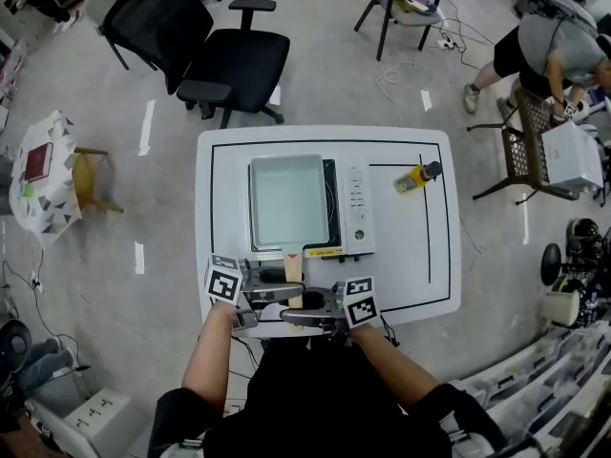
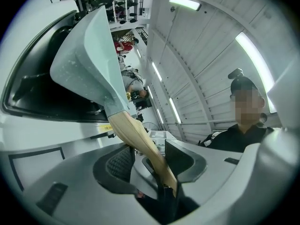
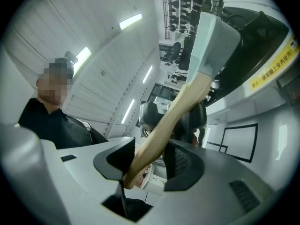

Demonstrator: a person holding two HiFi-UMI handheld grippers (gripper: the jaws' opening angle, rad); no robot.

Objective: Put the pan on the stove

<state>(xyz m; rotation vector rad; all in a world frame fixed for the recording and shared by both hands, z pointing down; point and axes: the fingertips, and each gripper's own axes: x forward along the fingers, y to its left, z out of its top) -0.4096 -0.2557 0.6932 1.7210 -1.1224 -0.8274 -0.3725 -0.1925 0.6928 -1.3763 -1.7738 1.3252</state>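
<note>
Head view, contents as we find them: a white surface [image 1: 410,256] with a black border line carries a stove [image 1: 356,203], which has a dark top and a white control strip along its right side.

Item one, pan [image 1: 286,203]: square and pale green. It sits over the stove's dark top, left of the control strip. We cannot tell whether its base lies flat there.

Item two, wooden handle [image 1: 293,273]: it runs from the pan's near edge toward us, past the stove's front.

Item three, left gripper [image 1: 280,292]: it comes in level from the left with its jaws wide apart. In the left gripper view the handle passes between them, lying against one jaw with a gap to the other's ribbed pad. We record no clamp.

Item four, right gripper [image 1: 296,318]: it comes in from the right, just nearer us along the handle. Its jaws are likewise wide apart. In the right gripper view the handle slants between them against one jaw, clear of the opposite pad.

Sundry: a small yellow bottle [image 1: 415,177] lies right of the stove, well apart from the pan. A black office chair [image 1: 234,60] stands beyond the surface.
</note>
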